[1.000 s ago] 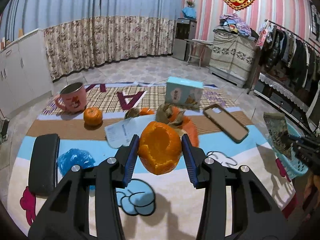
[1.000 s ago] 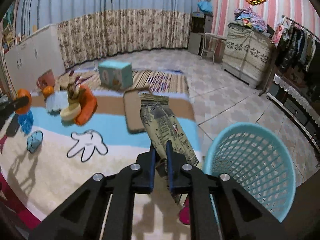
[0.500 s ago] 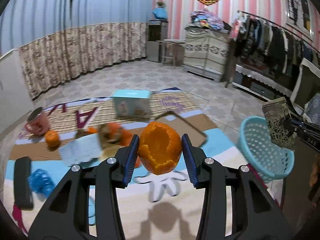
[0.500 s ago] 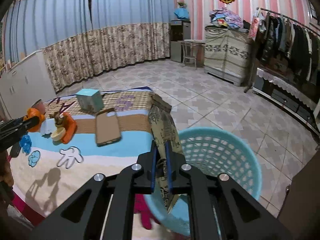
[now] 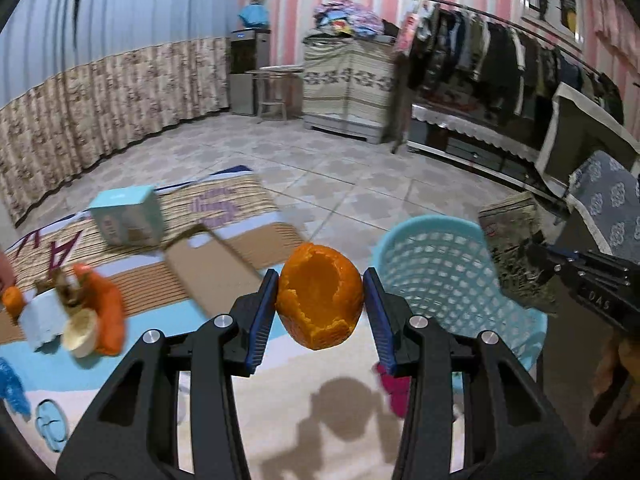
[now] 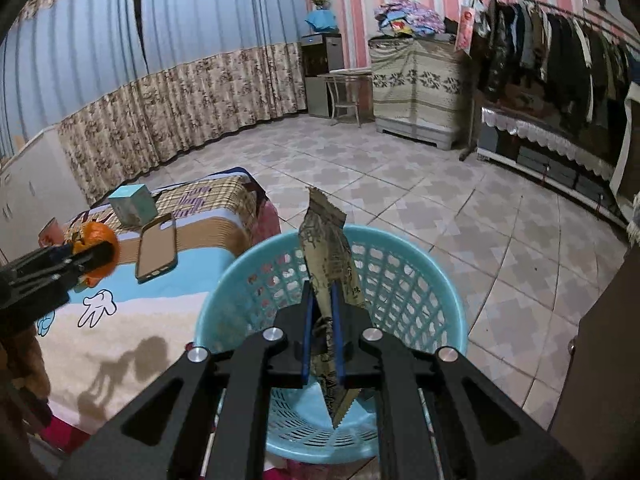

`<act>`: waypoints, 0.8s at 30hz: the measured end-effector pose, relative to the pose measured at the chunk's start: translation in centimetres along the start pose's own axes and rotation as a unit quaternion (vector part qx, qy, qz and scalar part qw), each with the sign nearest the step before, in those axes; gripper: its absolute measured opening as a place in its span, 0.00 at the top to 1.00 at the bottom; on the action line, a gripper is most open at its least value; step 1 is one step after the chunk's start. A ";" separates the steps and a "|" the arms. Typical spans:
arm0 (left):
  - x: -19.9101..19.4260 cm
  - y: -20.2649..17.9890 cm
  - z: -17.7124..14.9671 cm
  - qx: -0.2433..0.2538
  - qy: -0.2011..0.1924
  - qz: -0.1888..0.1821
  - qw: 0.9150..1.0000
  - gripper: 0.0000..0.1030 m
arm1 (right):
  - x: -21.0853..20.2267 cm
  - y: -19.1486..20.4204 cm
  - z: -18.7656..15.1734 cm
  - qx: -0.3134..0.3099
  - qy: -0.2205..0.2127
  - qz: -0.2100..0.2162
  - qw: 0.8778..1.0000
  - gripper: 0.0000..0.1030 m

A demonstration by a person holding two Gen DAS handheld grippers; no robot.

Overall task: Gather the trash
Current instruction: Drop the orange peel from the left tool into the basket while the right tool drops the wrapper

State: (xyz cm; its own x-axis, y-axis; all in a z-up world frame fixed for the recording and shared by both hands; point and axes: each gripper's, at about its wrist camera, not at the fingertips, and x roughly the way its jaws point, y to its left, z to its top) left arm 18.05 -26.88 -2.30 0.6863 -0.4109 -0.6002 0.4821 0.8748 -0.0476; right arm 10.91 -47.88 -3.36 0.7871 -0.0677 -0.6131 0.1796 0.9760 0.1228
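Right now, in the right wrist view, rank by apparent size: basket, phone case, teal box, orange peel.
1. Basket, largest by far.
2. Phone case.
3. Teal box and orange peel: look alike, so unranked. The left gripper hides part of the peel, and it is nearer the camera.

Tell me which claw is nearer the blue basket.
Right. The right claw holds a wrapper directly above the blue basket; the left claw, gripping an orange peel, is off to its side over the blanket.
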 end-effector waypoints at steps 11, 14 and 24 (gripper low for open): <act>4.6 -7.1 0.6 0.044 0.005 -0.035 0.998 0.58 | 1.1 -2.6 -0.7 0.032 -0.006 -0.003 0.999 0.91; 5.0 -7.9 1.2 0.039 0.003 -0.047 0.998 0.52 | 1.4 -2.7 -0.9 0.034 -0.005 -0.004 0.999 0.91; 3.3 -6.2 2.0 0.025 -0.020 -0.019 0.999 0.15 | 2.3 -2.4 -1.7 0.038 0.003 -0.004 0.999 0.91</act>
State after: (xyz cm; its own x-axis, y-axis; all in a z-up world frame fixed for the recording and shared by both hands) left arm 18.41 -34.17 -2.43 0.6870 -0.4550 -0.5666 0.5349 0.8444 -0.0295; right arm 11.34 -50.04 -6.37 0.7823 -0.0731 -0.6186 0.2296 0.9570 0.1772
